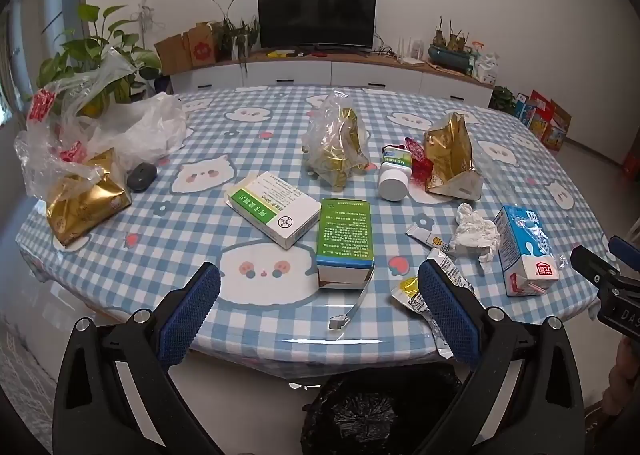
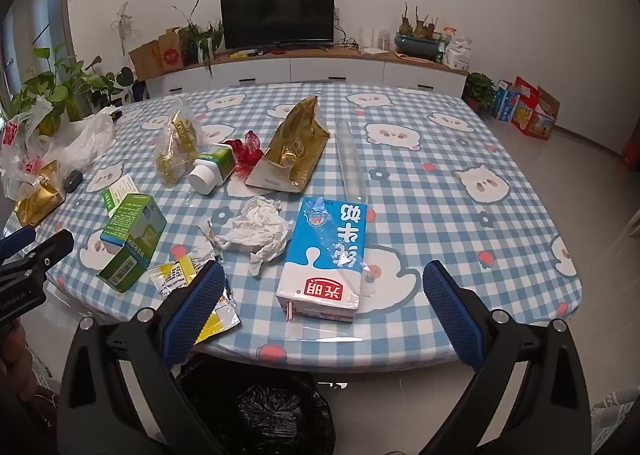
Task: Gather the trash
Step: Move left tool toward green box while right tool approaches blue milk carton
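Observation:
Trash lies on a blue checked table [image 1: 168,223]. In the left wrist view my left gripper [image 1: 320,295] is open and empty at the near edge, in front of a green medicine box [image 1: 346,239] and a white-green box [image 1: 274,211]. In the right wrist view my right gripper [image 2: 320,295] is open and empty, in front of a blue milk carton [image 2: 326,259]. A crumpled tissue [image 2: 260,233], foil wrappers [image 2: 180,275], a white bottle [image 2: 210,171] and a gold bag [image 2: 292,151] lie nearby. A bin with a black liner [image 2: 264,411] stands below the table edge.
Plastic bags [image 1: 100,135] and another gold bag [image 1: 80,203] sit at the left with a potted plant [image 1: 92,55] behind. A clear bag of gold wrappers [image 1: 336,143] is mid-table. The right gripper shows at the right edge [image 1: 612,275]. A TV cabinet [image 1: 320,71] stands behind.

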{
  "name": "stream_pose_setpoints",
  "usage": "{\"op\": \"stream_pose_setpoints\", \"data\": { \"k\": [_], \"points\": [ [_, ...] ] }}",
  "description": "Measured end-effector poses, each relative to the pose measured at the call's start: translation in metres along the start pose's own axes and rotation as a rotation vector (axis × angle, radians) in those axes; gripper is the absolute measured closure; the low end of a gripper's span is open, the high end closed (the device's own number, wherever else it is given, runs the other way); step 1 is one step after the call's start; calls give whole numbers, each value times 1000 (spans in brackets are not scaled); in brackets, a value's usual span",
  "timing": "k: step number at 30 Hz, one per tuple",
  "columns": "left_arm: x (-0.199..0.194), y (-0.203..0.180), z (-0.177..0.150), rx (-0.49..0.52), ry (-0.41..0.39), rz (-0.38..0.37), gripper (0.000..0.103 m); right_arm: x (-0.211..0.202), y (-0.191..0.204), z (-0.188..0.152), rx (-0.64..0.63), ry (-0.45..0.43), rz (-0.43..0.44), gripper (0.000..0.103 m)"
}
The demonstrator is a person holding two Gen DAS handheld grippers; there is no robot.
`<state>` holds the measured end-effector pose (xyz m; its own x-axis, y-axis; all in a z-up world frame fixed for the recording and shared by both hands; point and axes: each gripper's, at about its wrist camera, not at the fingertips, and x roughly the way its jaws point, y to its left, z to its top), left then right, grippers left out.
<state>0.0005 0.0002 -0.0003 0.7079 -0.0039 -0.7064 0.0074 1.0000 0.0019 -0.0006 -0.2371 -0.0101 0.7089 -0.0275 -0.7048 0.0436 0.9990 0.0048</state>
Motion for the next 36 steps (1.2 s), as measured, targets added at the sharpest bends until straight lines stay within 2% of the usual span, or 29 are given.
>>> {"op": "stream_pose_setpoints", "data": {
  "k": [36],
  "points": [
    [1, -5, -2, 3, 24, -35, 6, -4, 4, 2, 0, -4, 18, 8]
  ]
}}
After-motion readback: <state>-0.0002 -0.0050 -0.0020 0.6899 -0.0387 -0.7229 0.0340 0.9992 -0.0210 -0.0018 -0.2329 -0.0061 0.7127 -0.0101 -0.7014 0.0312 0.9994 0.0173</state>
